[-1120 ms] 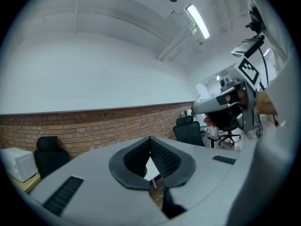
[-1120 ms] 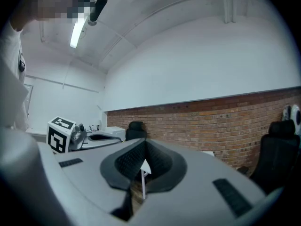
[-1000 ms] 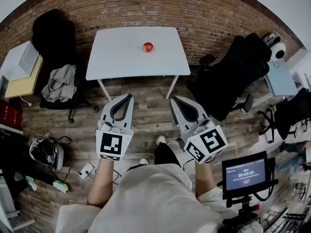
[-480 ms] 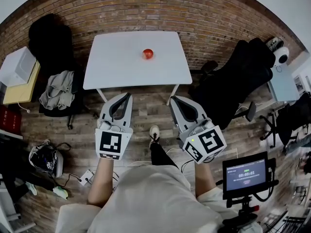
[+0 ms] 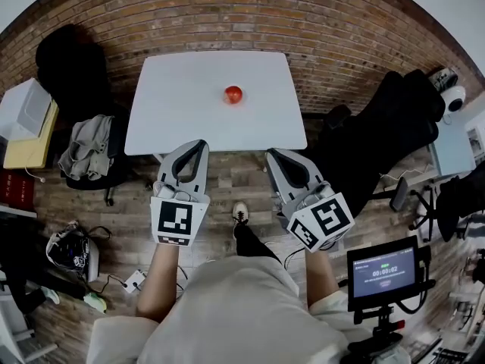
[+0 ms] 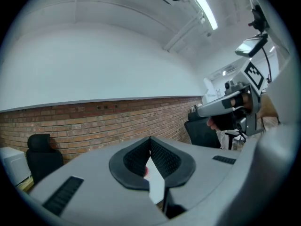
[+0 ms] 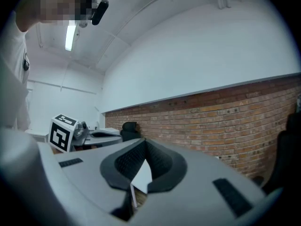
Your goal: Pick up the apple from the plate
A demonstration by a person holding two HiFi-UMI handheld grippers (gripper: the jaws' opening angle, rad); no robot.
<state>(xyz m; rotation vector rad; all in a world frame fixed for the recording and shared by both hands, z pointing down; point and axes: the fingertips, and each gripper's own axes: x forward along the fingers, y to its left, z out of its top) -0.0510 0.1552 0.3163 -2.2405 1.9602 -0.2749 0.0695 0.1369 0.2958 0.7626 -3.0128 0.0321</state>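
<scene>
A red apple (image 5: 233,94) sits near the middle of a white table (image 5: 174,120) by the brick wall; I cannot make out a plate under it. My left gripper (image 5: 198,144) is held level, shut and empty, with its tip at the table's near edge, well short of the apple. The right gripper (image 5: 270,154) is beside it, also shut with nothing in it. In the left gripper view the jaws (image 6: 150,141) meet, and a sliver of the apple (image 6: 146,171) shows through the gap below them. The right gripper view shows its jaws (image 7: 144,141) meeting in front of the table.
A chair draped with clothes (image 5: 89,135) stands left of the table, and a black office chair (image 5: 379,127) stands to its right. A screen on a stand (image 5: 381,268) is at the lower right. A bag (image 5: 72,243) and cables lie on the wooden floor at the left.
The person has stepped towards the table, which now looks nearer and larger. Both grippers, still shut, have come forward from over the floor to the table's near edge.
</scene>
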